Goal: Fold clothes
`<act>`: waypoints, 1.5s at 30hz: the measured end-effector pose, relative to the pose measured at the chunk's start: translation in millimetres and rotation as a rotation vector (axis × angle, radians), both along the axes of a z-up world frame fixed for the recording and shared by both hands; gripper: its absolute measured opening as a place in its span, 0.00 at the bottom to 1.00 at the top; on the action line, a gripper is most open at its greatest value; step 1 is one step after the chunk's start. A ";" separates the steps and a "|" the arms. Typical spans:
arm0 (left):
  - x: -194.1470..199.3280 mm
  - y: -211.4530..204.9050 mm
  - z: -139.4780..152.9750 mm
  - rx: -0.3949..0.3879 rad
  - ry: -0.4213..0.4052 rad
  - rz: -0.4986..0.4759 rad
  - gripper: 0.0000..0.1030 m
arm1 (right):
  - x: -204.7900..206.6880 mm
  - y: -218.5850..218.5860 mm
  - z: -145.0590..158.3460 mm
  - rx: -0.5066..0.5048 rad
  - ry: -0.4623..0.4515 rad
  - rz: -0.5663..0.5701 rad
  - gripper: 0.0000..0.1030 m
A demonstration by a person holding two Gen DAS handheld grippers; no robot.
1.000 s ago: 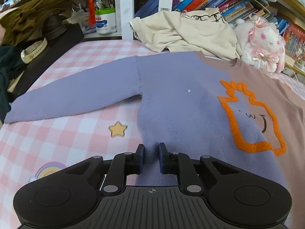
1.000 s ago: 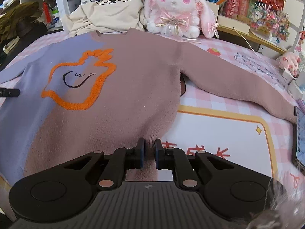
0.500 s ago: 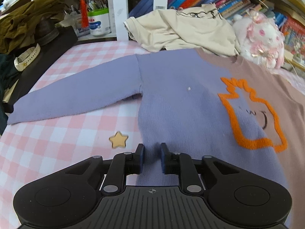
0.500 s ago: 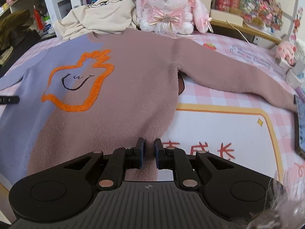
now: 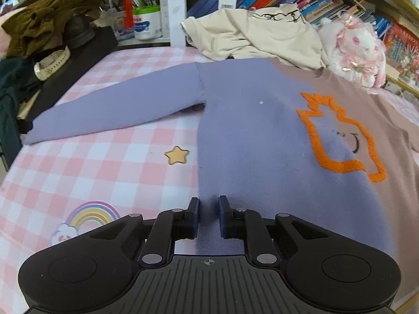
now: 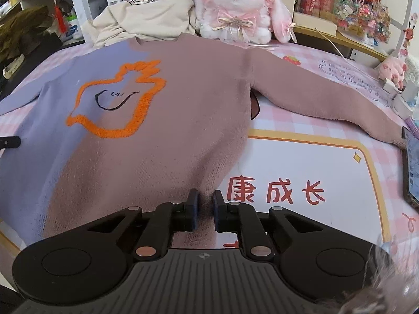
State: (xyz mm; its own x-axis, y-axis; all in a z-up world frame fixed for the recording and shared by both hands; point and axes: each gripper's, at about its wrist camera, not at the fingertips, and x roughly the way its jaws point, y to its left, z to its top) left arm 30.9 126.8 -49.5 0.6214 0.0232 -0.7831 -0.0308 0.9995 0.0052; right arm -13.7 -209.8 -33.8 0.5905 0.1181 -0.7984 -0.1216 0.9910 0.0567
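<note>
A sweater, purple on one half (image 5: 248, 130) and dusty pink on the other (image 6: 196, 99), lies flat, face up, with an orange outlined figure (image 6: 115, 99) on the chest and both sleeves spread out. My left gripper (image 5: 208, 209) is shut on the purple corner of the hem, with cloth between its pads. My right gripper (image 6: 205, 206) is shut on the pink corner of the hem. Both hold the hem slightly raised off the bed.
The pink checked bed cover (image 5: 91, 162) lies under the sweater. A cream garment (image 5: 256, 34) and a plush rabbit (image 6: 235, 7) sit at the collar end, before bookshelves. Dark clothes and a watch (image 5: 52, 60) are at the left. A phone (image 6: 412, 164) lies at the right.
Both grippers stay shut on the hem. The views have shifted a little: the sweater reaches further from the left camera and the hem corners bunch up slightly at the fingers.
</note>
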 end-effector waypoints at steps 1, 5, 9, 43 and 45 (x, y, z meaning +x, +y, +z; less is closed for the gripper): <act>-0.4 -0.8 -0.1 0.008 0.000 -0.005 0.14 | 0.1 -1.1 -0.2 0.005 0.000 -0.002 0.11; -1.7 0.3 0.1 0.025 0.003 -0.005 0.14 | 0.2 -5.3 -0.8 0.024 0.001 -0.007 0.11; -3.1 3.6 0.0 0.045 0.001 0.011 0.14 | 0.2 -6.6 -0.7 0.026 0.003 0.003 0.11; -81.2 -90.0 31.1 0.023 -0.126 0.047 0.90 | -31.5 -10.3 8.9 -0.132 -0.143 0.287 0.95; -81.0 -90.0 28.5 0.014 -0.123 0.040 0.90 | -31.6 -6.7 9.8 -0.151 -0.145 0.279 0.95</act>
State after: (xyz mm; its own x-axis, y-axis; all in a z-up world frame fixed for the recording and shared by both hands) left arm -50.1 36.8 -21.0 0.7114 0.0603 -0.7002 -0.0716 0.9973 0.0131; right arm -45.4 -216.5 -24.0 0.6608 0.1775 -0.7293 -0.3847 0.9144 -0.1260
